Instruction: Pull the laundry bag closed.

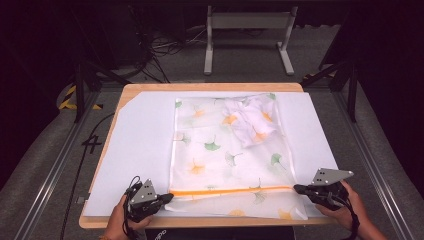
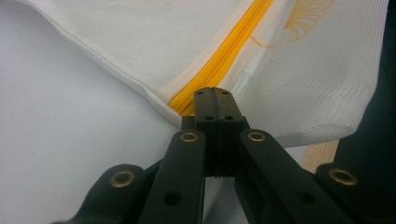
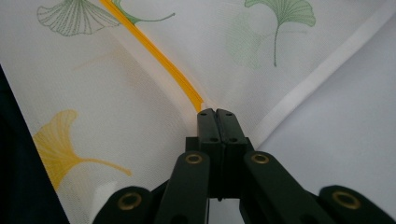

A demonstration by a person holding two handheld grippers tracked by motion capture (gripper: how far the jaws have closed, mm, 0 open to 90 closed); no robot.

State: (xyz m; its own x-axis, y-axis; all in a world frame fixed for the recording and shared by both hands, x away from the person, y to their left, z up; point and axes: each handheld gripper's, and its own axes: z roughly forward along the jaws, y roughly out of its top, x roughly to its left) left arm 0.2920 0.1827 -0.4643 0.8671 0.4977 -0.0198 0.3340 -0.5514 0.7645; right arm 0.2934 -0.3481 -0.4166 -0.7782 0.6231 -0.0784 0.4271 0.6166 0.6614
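We've got the mesh bag point(image 1: 227, 160) lying flat on the white sheet point(image 1: 140, 145), with its orange zipper point(image 1: 232, 190) running straight across the near edge from one hand to the other. The left gripper point(image 1: 167, 198) has its jaws pressed together on the zipper's left end and the right gripper point(image 1: 298, 189) is clamped the same way on the right end, so the line is stretched between us. Whatever comes next, we'd judge it runs along that left-to-right axis, each hand equally near its own end, with a bundled cloth point(image 1: 252, 120) sitting inside at the far right corner.
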